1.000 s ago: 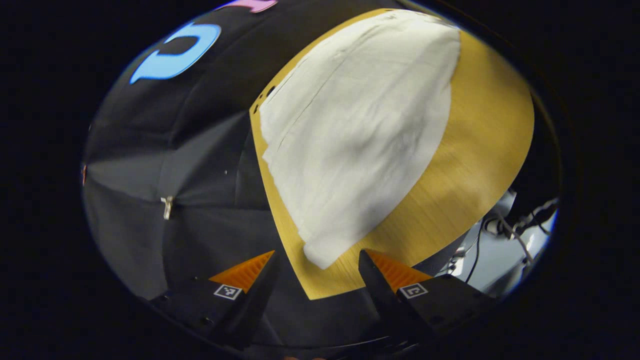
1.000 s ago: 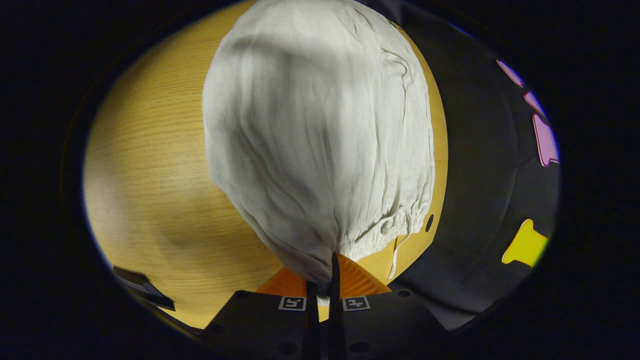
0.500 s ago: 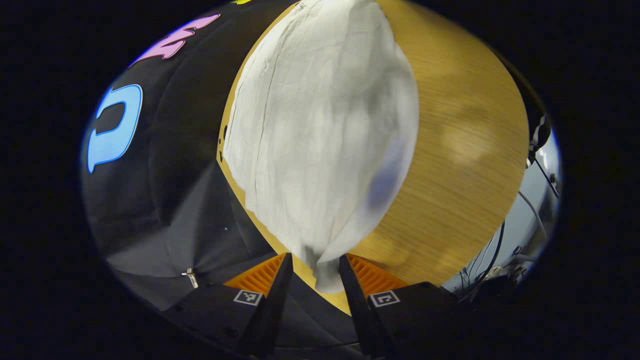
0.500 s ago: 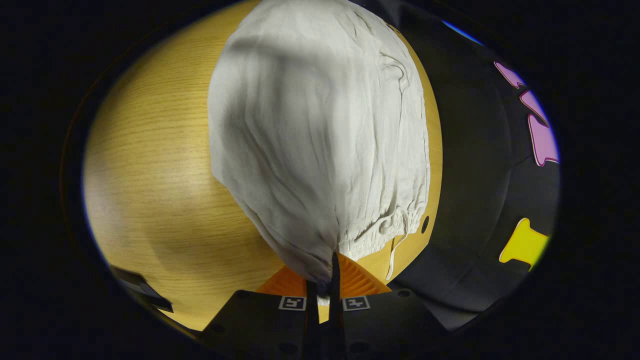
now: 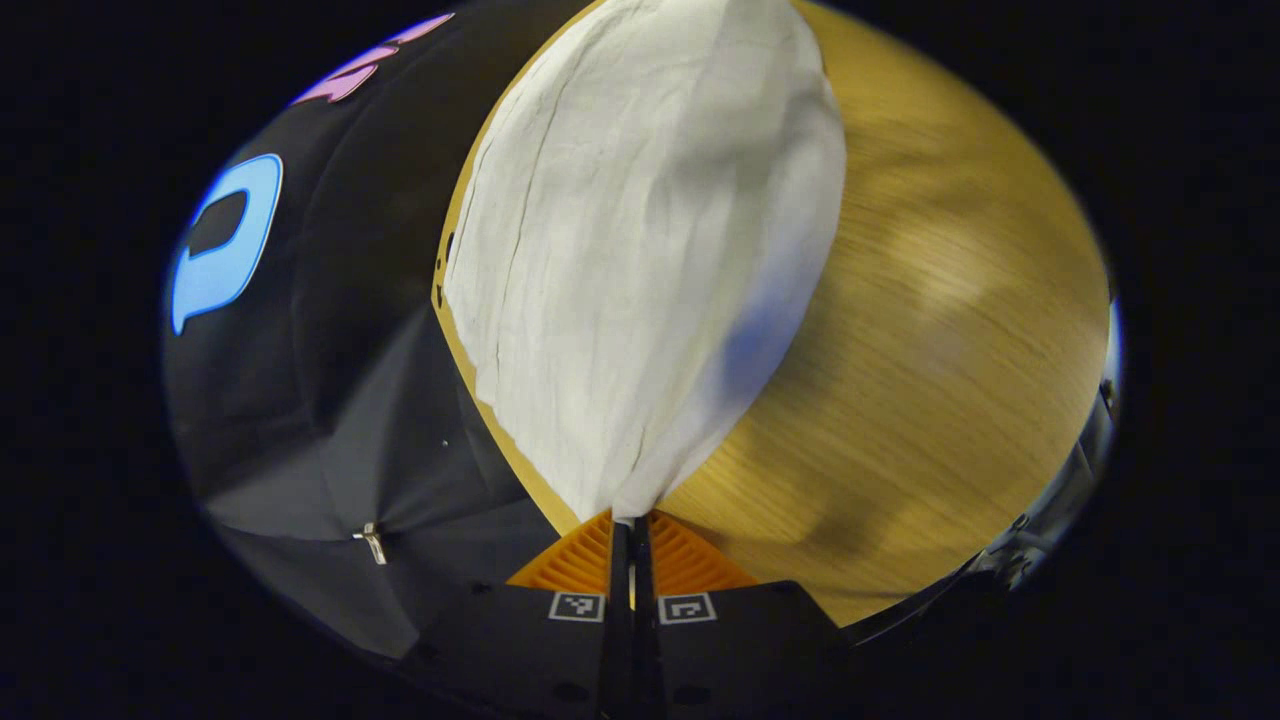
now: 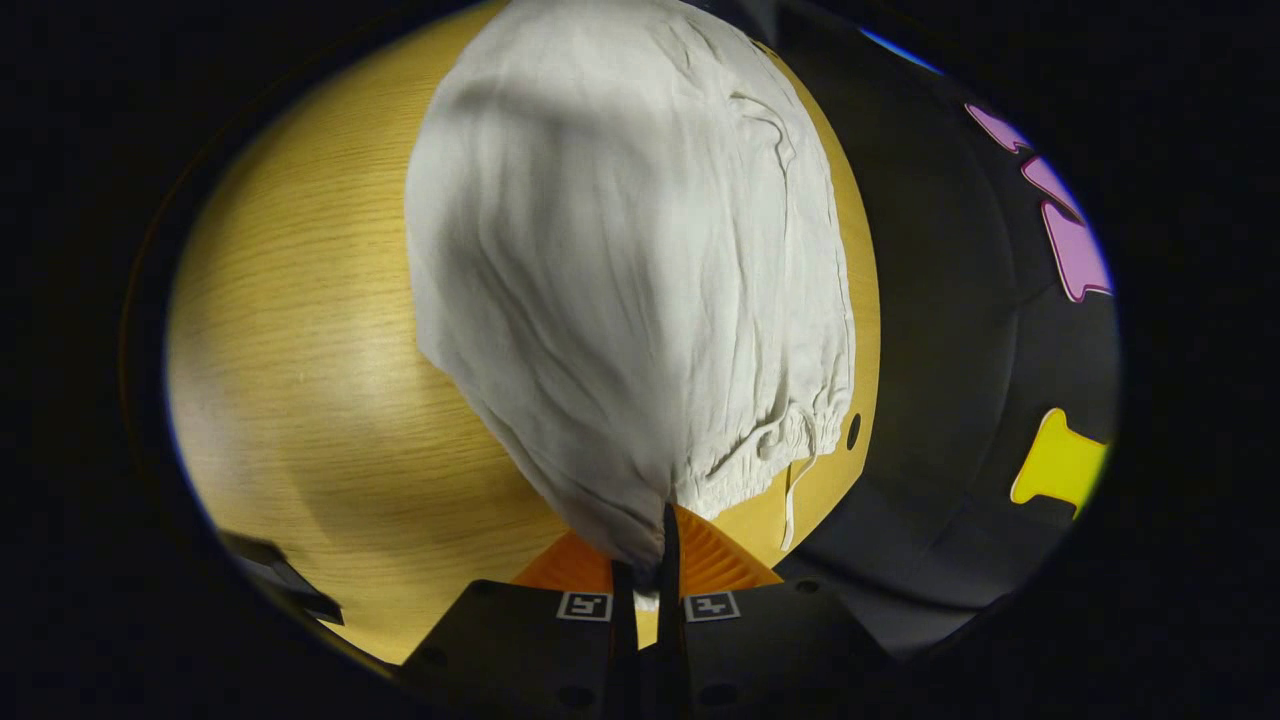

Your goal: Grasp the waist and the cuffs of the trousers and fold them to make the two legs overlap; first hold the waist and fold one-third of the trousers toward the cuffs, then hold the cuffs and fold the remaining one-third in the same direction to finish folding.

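In the left gripper view we see the left gripper (image 5: 630, 522) at the bottom, its two fingers pressed together on a narrow corner of the white, finely creased cotton trousers (image 5: 640, 250). From that pinched corner the cloth fans out upward and lies spread across the light wooden table (image 5: 930, 380). The trousers run along the table's left edge here, and past that edge we get the booth's black cloth wall (image 5: 330, 380), with a small metal clip (image 5: 371, 541) hanging on it low at the left. A soft bluish shadow sits on the right edge of the cloth. This end is plain, with no drawstring that we can make out.

Over to the right gripper view: the right gripper (image 6: 650, 545) is clamped tight on a bunched fold of the same trousers (image 6: 620, 260). Here we do get the gathered elastic waistband (image 6: 760, 460), just right of the grip, with a thin white drawstring (image 6: 795, 495) dangling over the table (image 6: 300, 380). A small dark hole (image 6: 853, 431) marks the tabletop near its right edge, beside the waistband. Beyond it stands the wall (image 6: 960, 350). Low at the left a dark flat object (image 6: 285, 588) pokes in; we cannot tell what it is.
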`<state>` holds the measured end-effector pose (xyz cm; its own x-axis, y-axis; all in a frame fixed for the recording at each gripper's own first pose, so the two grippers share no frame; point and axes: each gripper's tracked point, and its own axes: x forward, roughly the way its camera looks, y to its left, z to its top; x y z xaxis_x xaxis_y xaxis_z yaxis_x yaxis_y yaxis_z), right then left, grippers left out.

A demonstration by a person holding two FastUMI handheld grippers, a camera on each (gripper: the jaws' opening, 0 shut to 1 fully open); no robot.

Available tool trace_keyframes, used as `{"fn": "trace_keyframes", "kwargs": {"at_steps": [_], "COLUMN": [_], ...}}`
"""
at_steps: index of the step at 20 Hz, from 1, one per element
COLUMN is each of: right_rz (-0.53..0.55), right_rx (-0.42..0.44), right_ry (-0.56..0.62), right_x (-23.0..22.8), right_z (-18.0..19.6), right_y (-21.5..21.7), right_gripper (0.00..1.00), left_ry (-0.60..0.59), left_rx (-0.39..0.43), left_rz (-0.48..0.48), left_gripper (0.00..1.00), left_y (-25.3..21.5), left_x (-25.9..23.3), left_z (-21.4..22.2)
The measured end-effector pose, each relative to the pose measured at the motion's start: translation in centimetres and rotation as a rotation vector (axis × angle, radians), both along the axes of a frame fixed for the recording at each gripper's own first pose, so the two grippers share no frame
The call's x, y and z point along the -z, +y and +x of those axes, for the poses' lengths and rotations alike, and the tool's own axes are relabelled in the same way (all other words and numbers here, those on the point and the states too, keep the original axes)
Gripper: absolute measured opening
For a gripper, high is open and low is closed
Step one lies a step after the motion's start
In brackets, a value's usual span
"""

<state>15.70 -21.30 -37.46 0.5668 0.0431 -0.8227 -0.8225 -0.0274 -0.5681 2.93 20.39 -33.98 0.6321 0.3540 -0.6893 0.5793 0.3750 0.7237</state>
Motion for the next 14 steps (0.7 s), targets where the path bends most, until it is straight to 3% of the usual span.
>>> {"fn": "trace_keyframes", "kwargs": {"at_steps": [3,8,14], "right_rz": [-0.015,0.014,0.115], "right_rx": [0.016,0.074,0.18], "right_ry": [-0.008,-0.061,-0.179], "right_x": [0.0,-2.3,-6.2], "right_z": [0.0,0.1,2.9], "right_y": [-0.3,0.2,0.6], "right_gripper": [0.11,0.11,0.11], "left_ry": [0.015,-0.117,-0.248], "left_rx": [-0.026,-0.03,0.016], "left_rz": [-0.049,-0.07,-0.052], "left_gripper": [0.05,0.06,0.06], "left_y": [-0.3,-0.4,-0.3], "left_x": [-0.5,-4.6,-10.3], "left_z": [0.4,3.3,9.1]}}
